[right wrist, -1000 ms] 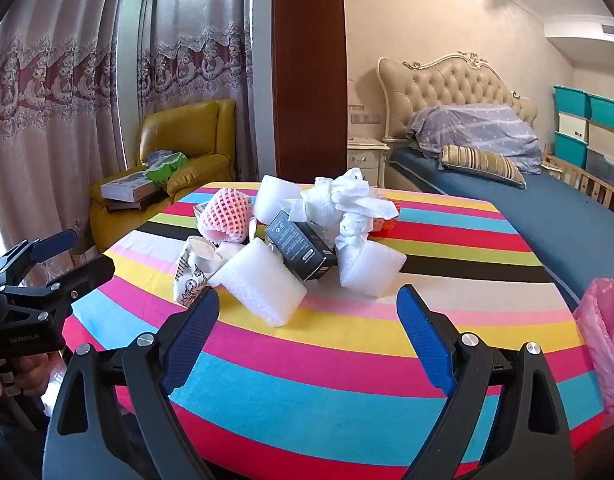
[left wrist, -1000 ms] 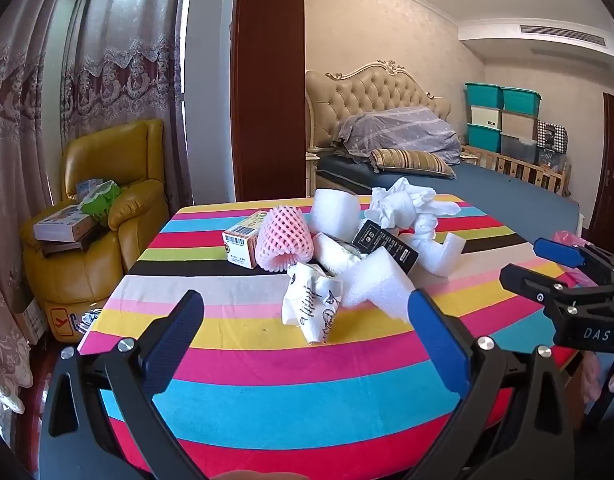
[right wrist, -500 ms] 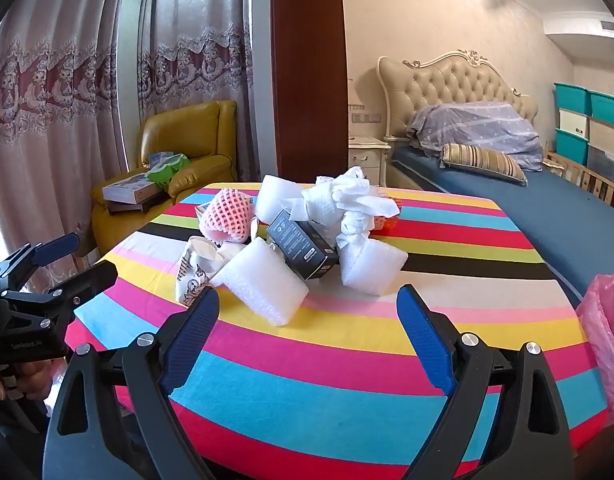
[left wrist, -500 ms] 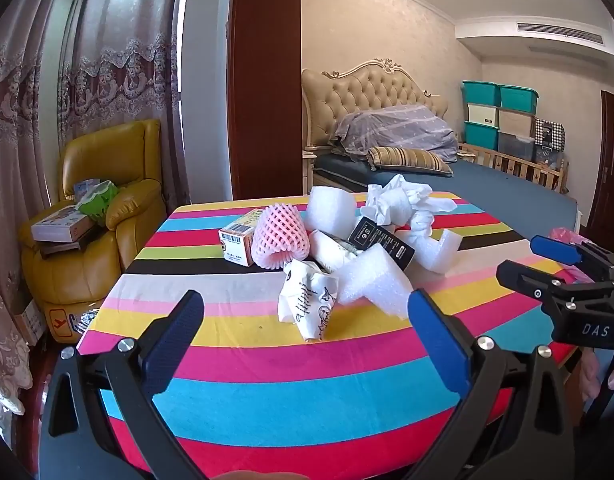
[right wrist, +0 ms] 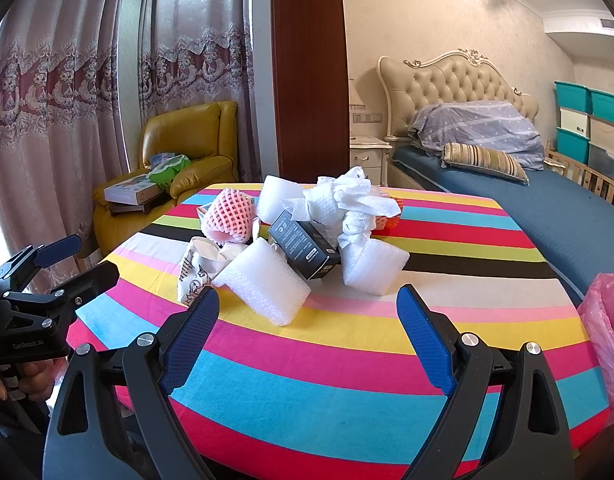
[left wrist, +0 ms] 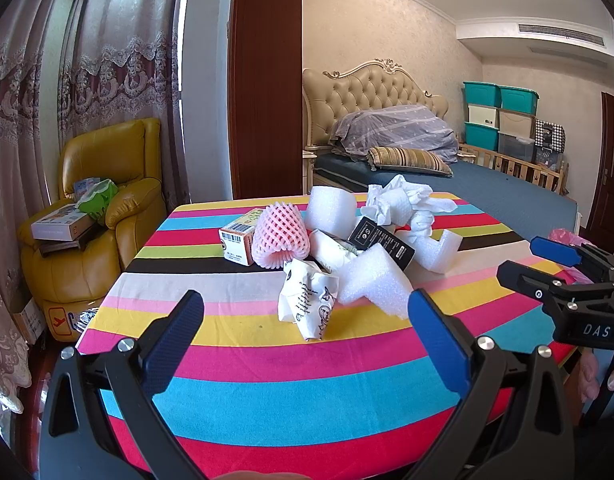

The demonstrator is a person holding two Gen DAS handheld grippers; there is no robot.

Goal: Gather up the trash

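A pile of trash sits mid-table on the striped cloth (left wrist: 307,400): a crumpled printed paper bag (left wrist: 307,300), white foam blocks (left wrist: 371,280), a black box (left wrist: 383,242), a pink foam net (left wrist: 281,236), a small carton (left wrist: 237,242) and crumpled white tissue (left wrist: 399,200). My left gripper (left wrist: 305,306) is open and empty, near the table's front edge, short of the bag. My right gripper (right wrist: 307,308) is open and empty, just short of a foam block (right wrist: 263,280). The black box (right wrist: 305,242) lies behind it.
A pink plastic bag (right wrist: 605,320) hangs at the table's right edge. A yellow armchair (left wrist: 95,208) with boxes stands to the left, a bed (left wrist: 467,188) behind the table. Each gripper shows in the other's view: the right one (left wrist: 547,262), the left one (right wrist: 71,258).
Both grippers have eased slightly forward toward the pile. Both stay open and nothing on the table has moved.
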